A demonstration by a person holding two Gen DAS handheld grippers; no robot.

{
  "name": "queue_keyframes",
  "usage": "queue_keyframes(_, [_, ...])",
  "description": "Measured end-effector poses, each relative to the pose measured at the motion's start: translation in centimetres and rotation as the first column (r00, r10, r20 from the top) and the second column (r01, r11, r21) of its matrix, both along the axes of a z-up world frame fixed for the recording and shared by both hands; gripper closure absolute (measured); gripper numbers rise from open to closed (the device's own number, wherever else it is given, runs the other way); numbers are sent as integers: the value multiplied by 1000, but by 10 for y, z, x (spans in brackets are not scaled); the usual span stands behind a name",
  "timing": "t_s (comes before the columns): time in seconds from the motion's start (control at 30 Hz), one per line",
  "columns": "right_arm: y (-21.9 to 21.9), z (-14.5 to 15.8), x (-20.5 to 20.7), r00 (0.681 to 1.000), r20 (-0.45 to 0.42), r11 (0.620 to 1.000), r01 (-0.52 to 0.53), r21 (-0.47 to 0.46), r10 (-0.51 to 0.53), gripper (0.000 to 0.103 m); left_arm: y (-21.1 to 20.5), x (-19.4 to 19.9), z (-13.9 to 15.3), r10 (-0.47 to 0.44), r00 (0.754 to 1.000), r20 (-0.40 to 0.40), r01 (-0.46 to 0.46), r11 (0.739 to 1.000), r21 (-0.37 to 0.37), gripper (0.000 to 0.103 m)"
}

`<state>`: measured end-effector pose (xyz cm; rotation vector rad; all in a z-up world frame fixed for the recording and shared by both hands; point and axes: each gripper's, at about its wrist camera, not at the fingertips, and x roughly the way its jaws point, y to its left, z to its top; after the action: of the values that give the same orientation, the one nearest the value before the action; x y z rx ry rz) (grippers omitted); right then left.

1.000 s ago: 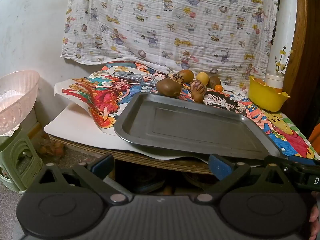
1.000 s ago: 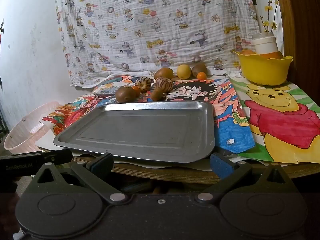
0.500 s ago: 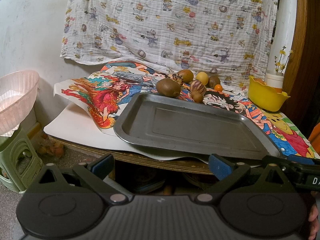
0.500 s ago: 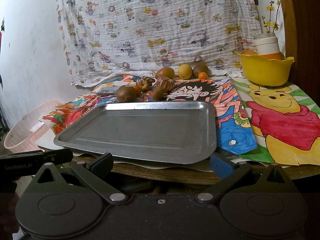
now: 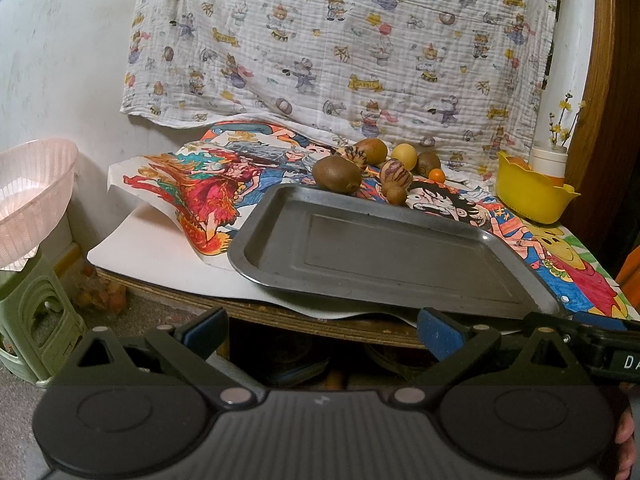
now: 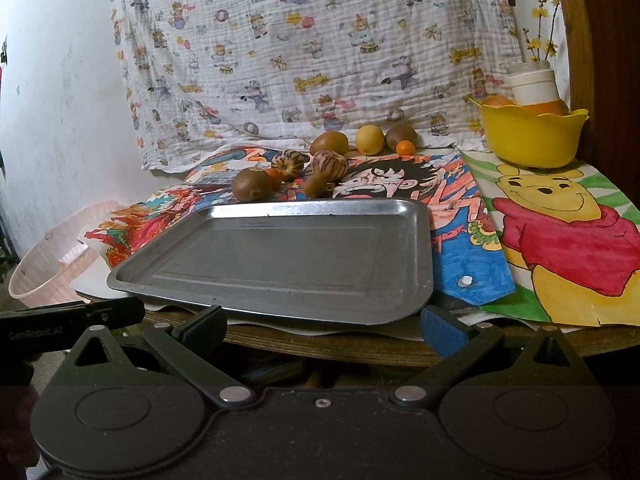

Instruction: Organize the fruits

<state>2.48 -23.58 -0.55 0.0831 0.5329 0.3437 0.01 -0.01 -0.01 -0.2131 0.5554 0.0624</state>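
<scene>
An empty metal tray (image 5: 400, 258) (image 6: 280, 256) lies on the table's front part. Behind it sits a cluster of fruits: a brown kiwi (image 5: 337, 174) (image 6: 251, 185), two striped brown fruits (image 6: 329, 164), a yellow round fruit (image 5: 404, 154) (image 6: 369, 140), further kiwis and a small orange one (image 5: 437, 175) (image 6: 405, 147). My left gripper (image 5: 320, 330) hangs open below the table's front edge, nothing between its blue pads. My right gripper (image 6: 323, 326) is likewise open and empty, just in front of the tray's near rim.
A yellow bowl (image 5: 534, 196) (image 6: 532, 132) with a white cup stands at the back right. Colourful drawings (image 6: 560, 224) cover the table. A pink basket (image 5: 28, 196) (image 6: 52, 256) rests on a green stool (image 5: 28, 316) at the left. A printed cloth hangs behind.
Both grippers have risen slightly and edged toward the table; the tray and fruits have not moved. Both stay open.
</scene>
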Motion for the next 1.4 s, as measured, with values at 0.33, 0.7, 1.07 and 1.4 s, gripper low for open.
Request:
queue_keyframes(0.33, [0,-1,0,1000,-2,1000,0,0,0,0,0,0,0,0,1000,-1,0,1000,-1,1])
queue_keyframes(0.7, [-1,1,0,1000,-4,1000,0,1,0,0,0,0,0,0,1000,-2,0,1000,-3,1])
queue_keyframes(1.07, [-1,2,0,1000,-5,1000,0,1,0,0,-1,0,0,2,1000,-5,-2,1000,-3,1])
queue_keyframes(1.4, [-4,9,11,997,72,999,2,-40,1,0,7,4,14,17,999,41,-16,1000,-21,1])
